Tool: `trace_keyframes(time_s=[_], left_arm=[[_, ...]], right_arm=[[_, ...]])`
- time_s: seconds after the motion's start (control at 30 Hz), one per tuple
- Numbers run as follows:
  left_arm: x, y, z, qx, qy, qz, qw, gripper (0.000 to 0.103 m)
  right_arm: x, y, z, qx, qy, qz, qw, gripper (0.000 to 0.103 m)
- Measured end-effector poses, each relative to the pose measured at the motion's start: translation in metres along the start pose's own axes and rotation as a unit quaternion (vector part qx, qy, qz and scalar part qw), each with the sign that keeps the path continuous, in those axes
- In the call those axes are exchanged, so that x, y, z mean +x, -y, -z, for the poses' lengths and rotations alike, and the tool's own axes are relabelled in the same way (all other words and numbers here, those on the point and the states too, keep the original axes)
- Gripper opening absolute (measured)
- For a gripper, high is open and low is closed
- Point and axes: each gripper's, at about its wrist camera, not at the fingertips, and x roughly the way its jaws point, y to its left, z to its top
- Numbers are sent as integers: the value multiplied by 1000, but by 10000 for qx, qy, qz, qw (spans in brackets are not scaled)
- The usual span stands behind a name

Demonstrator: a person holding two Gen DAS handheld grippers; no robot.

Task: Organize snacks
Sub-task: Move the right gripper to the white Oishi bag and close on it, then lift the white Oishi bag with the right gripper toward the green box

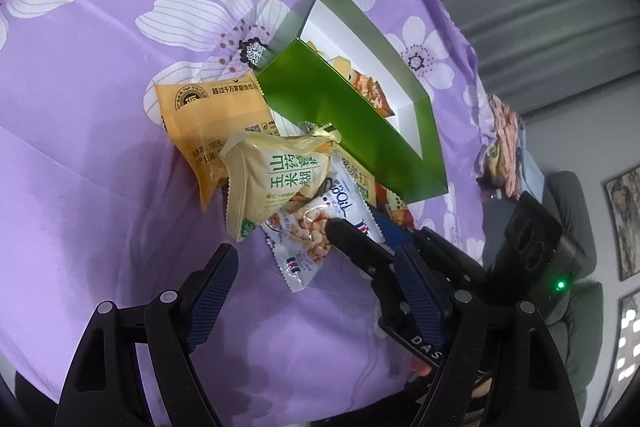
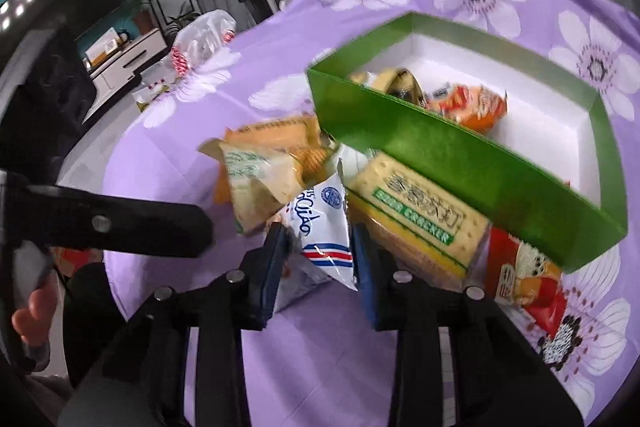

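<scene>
Snacks lie heaped on the purple flowered cloth [image 2: 168, 167] against the near wall of the green box [image 2: 460, 163], a few packets already inside, and the right gripper [image 2: 318, 259] has its jaws narrowed on the white nut packet [image 2: 320, 227], pads pressing its sides. Left gripper [image 1: 316, 287] hangs wide and empty just short of the heap. Pick-up step, I'd say: next comes a clean lift over that wall and a drop inside.
</scene>
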Motion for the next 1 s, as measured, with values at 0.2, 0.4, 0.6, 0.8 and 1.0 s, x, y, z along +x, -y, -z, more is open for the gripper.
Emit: trace_keyframes(time_s=[0.2, 0.4, 0.6, 0.8, 1.0], left_arm=[[13, 6, -1, 77, -115, 11, 9999, 80], [28, 21, -3, 225, -195, 29, 9996, 80], [43, 35, -1, 428, -169, -119, 9989, 80], [50, 40, 3, 680, -185, -286, 9971, 78], [53, 38, 5, 792, -186, -477, 9955, 55]], right_arm=[[-9, 26, 17, 840, 58, -339, 9959, 30], [-18, 39, 39, 1402, 101, -628, 9881, 30], [-22, 42, 49, 1559, 94, -764, 9848, 30], [-20, 45, 49, 1575, 97, -834, 9839, 30], [-21, 48, 54, 1584, 70, -871, 9835, 30]])
